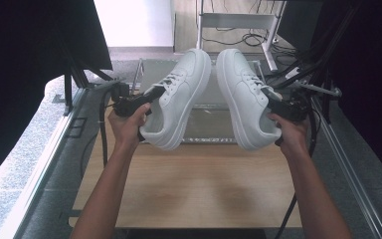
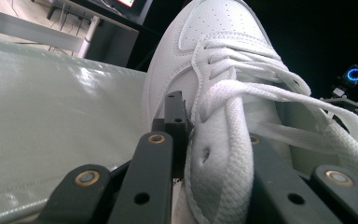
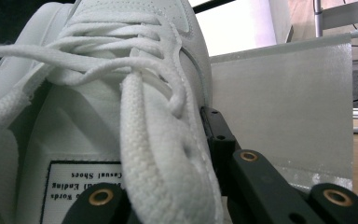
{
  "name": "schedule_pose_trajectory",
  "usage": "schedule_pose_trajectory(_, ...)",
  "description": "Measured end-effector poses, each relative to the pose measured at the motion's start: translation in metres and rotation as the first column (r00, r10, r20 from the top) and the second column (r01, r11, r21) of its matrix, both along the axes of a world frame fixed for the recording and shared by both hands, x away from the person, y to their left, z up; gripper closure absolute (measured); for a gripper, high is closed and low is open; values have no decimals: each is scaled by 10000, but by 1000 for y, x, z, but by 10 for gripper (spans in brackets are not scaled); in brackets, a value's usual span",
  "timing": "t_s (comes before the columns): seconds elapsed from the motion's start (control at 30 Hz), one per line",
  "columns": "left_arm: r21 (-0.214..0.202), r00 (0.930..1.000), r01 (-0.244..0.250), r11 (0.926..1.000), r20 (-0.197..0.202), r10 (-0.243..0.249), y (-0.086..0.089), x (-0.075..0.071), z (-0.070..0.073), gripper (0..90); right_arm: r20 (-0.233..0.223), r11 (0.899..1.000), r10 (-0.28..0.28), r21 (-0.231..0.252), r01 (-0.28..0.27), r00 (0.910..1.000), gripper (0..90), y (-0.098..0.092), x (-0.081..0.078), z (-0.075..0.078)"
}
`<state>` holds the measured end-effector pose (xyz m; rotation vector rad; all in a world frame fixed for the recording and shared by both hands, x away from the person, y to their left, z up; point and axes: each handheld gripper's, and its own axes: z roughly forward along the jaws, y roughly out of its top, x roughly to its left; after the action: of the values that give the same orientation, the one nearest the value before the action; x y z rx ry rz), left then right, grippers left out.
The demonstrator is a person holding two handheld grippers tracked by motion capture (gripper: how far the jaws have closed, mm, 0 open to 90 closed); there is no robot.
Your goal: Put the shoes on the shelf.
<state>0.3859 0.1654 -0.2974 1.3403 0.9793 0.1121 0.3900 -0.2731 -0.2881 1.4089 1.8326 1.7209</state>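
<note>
Two white sneakers hang above the wooden table (image 1: 194, 184). The left gripper (image 1: 146, 99) is clamped on the left sneaker (image 1: 179, 99), the right gripper (image 1: 278, 104) on the right sneaker (image 1: 241, 94). Next, probably, setting them down as a pair.

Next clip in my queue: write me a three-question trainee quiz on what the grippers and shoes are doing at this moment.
1. True or false: both white sneakers rest flat on the wooden table.
2. Multiple choice: where does the left gripper clamp the left sneaker? A) the toe; B) the sole; C) the side wall by the laces, near the opening.
3. Fill in: in the high view, the toes of the left sneaker and the right sneaker point ____ from the person.

Key
1. False: each is held up off the table, the right sneaker in the right gripper.
2. C: the left gripper view shows the jaws pinching the upper beside the lace.
3. Away, toward the metal frame beyond the table.
</note>
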Motion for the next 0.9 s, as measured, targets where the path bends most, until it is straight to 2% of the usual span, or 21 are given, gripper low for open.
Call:
schedule_pose_trajectory(0.3, 51, 9996, -253, 9997, -112, 253, 1, 10, 1, 818, -110, 9998, -217, -11, 216, 9997, 864, -2, 10, 3)
schedule_pose_trajectory(0.67, -183, 9984, -393, 9991, -409, 386, 0, 24, -6, 818, -264, 9990, -433, -62, 431, 9987, 864, 1, 24, 3)
schedule_pose_trajectory(0.9, -38, 9980, -484, 9988, -415, 482, -3, 30, -4, 818, -326, 9985, -542, -65, 541, 9980, 864, 4, 33, 3)
